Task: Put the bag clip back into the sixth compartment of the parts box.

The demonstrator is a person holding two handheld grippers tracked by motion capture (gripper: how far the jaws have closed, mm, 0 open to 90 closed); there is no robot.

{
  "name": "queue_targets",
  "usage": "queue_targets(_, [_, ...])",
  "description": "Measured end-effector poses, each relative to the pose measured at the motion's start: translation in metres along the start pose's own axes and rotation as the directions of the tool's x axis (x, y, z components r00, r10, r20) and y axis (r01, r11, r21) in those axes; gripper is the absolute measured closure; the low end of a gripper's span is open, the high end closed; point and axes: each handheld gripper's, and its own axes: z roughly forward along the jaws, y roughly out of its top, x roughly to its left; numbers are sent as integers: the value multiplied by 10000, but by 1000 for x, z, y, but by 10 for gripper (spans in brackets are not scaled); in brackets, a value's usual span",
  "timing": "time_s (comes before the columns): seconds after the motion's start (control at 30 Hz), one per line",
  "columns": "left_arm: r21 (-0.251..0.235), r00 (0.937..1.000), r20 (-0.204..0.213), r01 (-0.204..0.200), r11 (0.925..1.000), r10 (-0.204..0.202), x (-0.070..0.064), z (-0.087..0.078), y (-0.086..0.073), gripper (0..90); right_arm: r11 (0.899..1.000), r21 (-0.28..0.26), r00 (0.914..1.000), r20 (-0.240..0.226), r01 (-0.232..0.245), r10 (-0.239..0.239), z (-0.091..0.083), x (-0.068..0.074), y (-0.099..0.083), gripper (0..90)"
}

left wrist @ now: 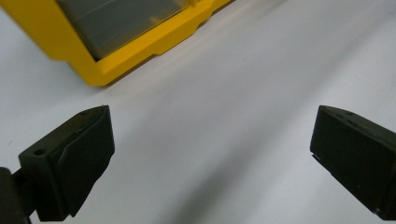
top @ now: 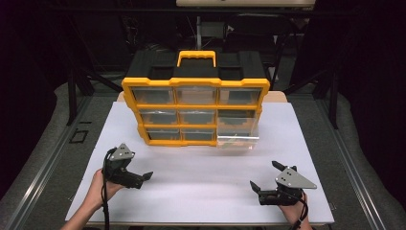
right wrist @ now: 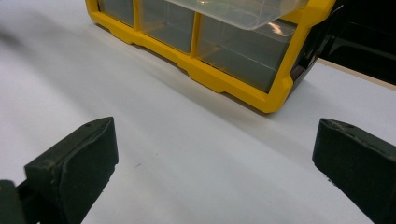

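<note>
A yellow and black drawer organizer (top: 195,103) with several clear drawers stands upright at the back of the white tabletop (top: 201,167). One clear drawer (top: 237,135) on its right side is pulled out toward me; in the right gripper view that drawer (right wrist: 238,11) overhangs the bottom row of the organizer (right wrist: 224,80). My left gripper (top: 140,166) rests low at the front left, open and empty. In its own view my left gripper (left wrist: 212,158) faces the organizer's bottom corner (left wrist: 100,70). My right gripper (top: 264,175) sits at the front right, also open with nothing in it, as its own view of the right gripper (right wrist: 215,168) confirms.
The organizer has a yellow carry handle (top: 197,57) on top. Black frame legs (top: 72,91) and dark gear stand beyond the table. Bare white surface lies between both grippers and the organizer.
</note>
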Motion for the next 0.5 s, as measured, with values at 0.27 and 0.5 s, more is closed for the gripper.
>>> queue_targets(0.27, [-753, 9974, -362, 589, 9954, -618, 3, -3, -34, 0, 10000, 24, 10000, 15, 12, -12, 0, 0, 0, 0])
queue_targets(0.5, [-1719, 9941, -575, 805, 9818, -916, 2, -7, -53, 0, 10000, -7, 10000, 20, 23, -23, 0, 0, 0, 0])
